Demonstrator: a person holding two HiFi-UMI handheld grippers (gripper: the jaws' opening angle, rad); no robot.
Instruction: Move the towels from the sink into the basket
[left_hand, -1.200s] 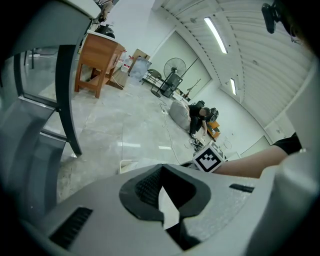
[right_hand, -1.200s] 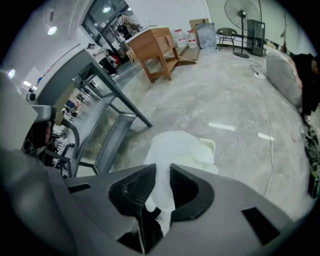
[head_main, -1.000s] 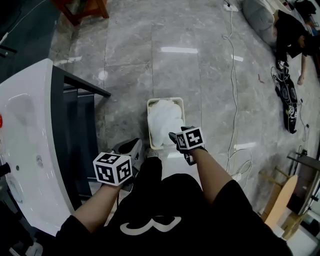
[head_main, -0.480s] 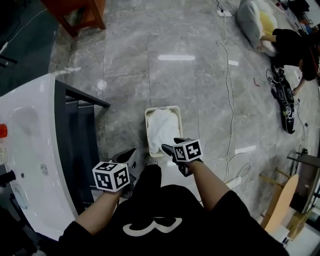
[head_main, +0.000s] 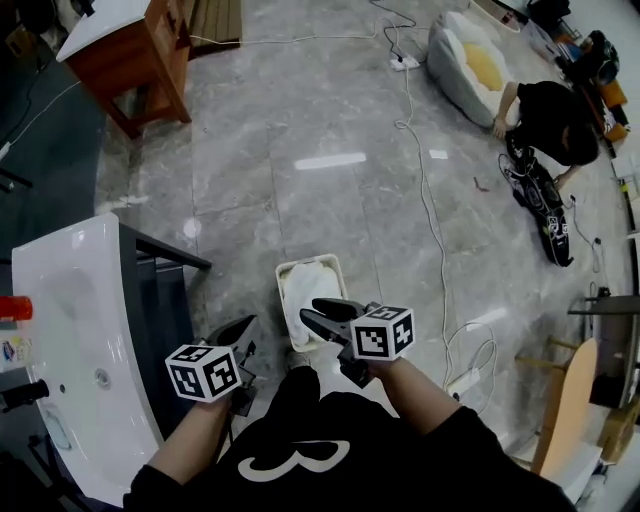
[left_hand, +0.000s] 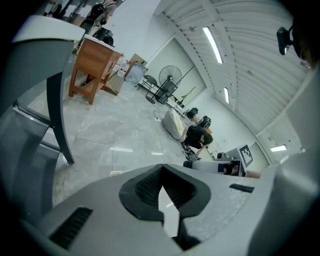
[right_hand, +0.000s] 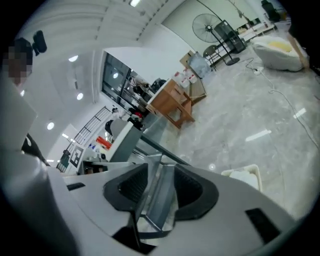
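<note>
The white basket (head_main: 283, 272) stands on the floor in front of me with white towels (head_main: 305, 285) heaped inside. In the head view my right gripper (head_main: 322, 316) hangs over the basket's near edge, apart from the towels. Its jaws have just been closing but stand open with nothing between them, as the right gripper view (right_hand: 159, 170) shows. To its left, beside the sink's dark stand, my left gripper (head_main: 235, 333) is shut and empty (left_hand: 162, 172). The white sink (head_main: 70, 330) fills the left side, and its visible basin is bare white.
A wooden table (head_main: 140, 50) stands at the far left. A white cable (head_main: 420, 180) runs down the grey tile floor to the right of the basket. A person (head_main: 550, 120) crouches by a beanbag (head_main: 470, 65) at the far right. A red-capped item (head_main: 15, 305) sits on the sink.
Both grippers have risen, the right one much more, lifting off the towels in the basket. The view has pulled up and back, so the basket looks smaller.
</note>
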